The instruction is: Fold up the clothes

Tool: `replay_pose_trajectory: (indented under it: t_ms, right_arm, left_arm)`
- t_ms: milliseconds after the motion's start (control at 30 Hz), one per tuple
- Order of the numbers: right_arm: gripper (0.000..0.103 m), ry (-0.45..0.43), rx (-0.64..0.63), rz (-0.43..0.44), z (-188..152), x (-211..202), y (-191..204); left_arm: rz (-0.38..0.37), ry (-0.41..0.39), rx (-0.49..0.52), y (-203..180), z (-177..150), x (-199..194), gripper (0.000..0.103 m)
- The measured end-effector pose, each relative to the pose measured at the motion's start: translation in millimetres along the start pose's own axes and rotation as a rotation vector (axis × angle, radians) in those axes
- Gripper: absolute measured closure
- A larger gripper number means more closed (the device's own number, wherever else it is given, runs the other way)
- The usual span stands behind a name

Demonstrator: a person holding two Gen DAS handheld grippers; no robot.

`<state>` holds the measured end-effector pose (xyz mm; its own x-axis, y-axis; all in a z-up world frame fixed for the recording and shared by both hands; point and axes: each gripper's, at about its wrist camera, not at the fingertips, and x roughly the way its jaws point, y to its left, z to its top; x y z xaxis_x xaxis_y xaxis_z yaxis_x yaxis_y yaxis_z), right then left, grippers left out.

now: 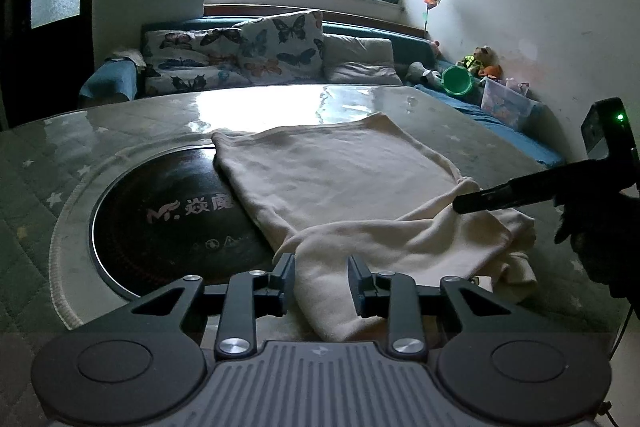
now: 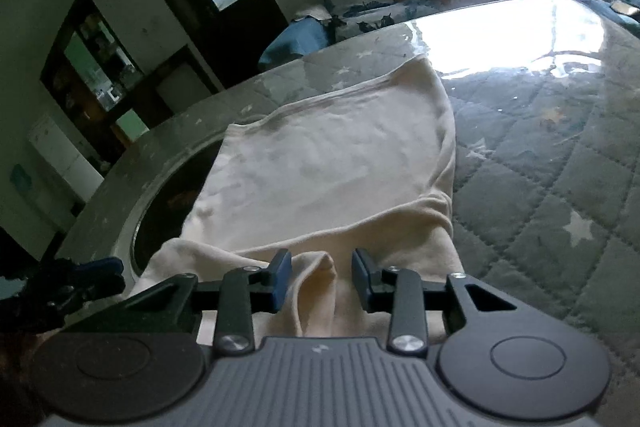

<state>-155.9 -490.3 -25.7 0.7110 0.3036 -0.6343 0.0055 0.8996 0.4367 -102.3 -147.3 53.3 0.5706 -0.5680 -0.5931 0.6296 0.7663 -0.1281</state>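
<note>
The cream-coloured soft knit garment (image 1: 340, 171) is lying on the table top, its far part spread flat and partly covering the round black glass cooktop inset with white lettering (image 1: 168, 215), its near part bunching into thick rolled folds (looks like a sleeve or hem end, can't tell which).

The left gripper (image 1: 321, 277) is sitting low at the near edge with a fold of the cloth running between its dark blue pads; the jaws are standing part open and the pads are not visibly pressing the fabric, so I'm judging it not yet pinched. The right gripper (image 2: 321, 277) is likewise straddling a raised ridge of the same cloth, with gaps showing on both sides, so also part open and not clamping. In the left view its black fingers are reaching in from the right above the cloth.

Both are probably lining up on the near edge so it can be lifted and carried over the flat part.

The fabric looks fleecy, matte and limp, so it is likely to sag and slip. Under it is the grey-green quilted star-print table cover under glossy clear plastic (image 2: 560, 195), throwing window glare. Beyond, butterfly-print cushions (image 1: 240, 55) are leaning on a teal bench.
</note>
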Motion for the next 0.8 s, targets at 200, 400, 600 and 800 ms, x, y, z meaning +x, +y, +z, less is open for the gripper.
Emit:
replay_pose_trajectory:
  t_ms: [200, 400, 600, 800]
  right_arm:
    - [0.097, -0.081, -0.119, -0.041, 1, -14, 18]
    - [0.091, -0.183, -0.211, -0.095, 11, -30, 28]
    - [0.087, -0.201, -0.120, -0.130, 8, -28, 4]
    - [0.087, -0.158, -0.264, -0.084, 6, -10, 32]
  left_arm:
    - [-0.011, -0.014, 0.022, -5, 8, 11, 0.071]
    - [-0.011, -0.009, 0.033, -9, 13, 25, 0.071]
    - [-0.021, 0.005, 0.034, -11, 19, 38, 0.071]
    - [-0.035, 0.015, 0.030, -15, 24, 50, 0.071]
